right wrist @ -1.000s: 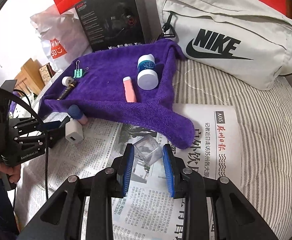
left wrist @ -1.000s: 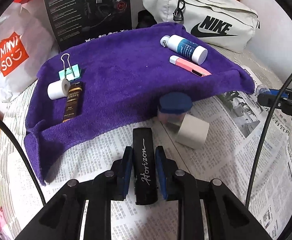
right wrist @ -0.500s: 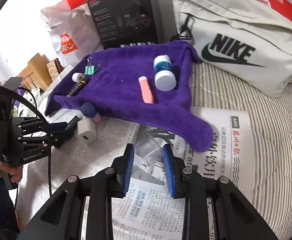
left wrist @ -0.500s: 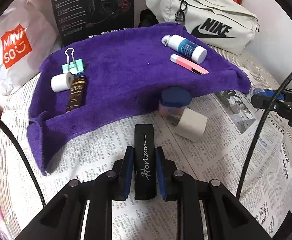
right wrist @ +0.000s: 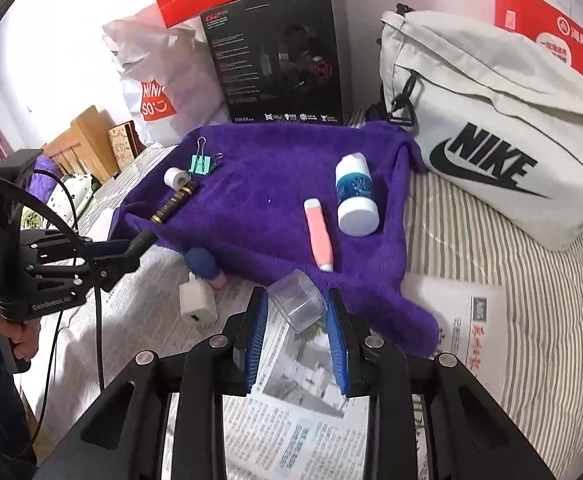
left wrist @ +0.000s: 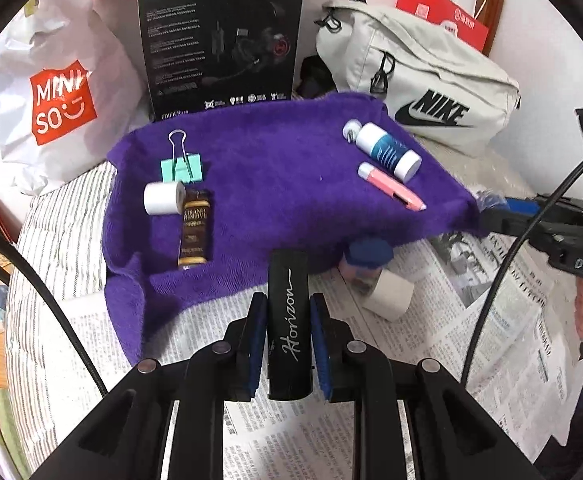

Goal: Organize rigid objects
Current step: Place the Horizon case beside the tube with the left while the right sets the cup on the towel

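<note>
Raised off the newspaper [left wrist: 503,344] since earlier, a black case [left wrist: 289,320] is pinched by the left claw [left wrist: 289,344] and a clear box [right wrist: 297,306] by the right claw [right wrist: 297,340].

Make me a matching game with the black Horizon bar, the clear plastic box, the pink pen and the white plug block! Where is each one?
Things:
1. black Horizon bar
2. clear plastic box
3. pink pen
4. white plug block

Places:
A. lying on the purple towel
B. lying on the newspaper
C. clamped in the left gripper
D. between the right gripper pads

Pairs: 1-C, 2-D, 3-A, 4-B
</note>
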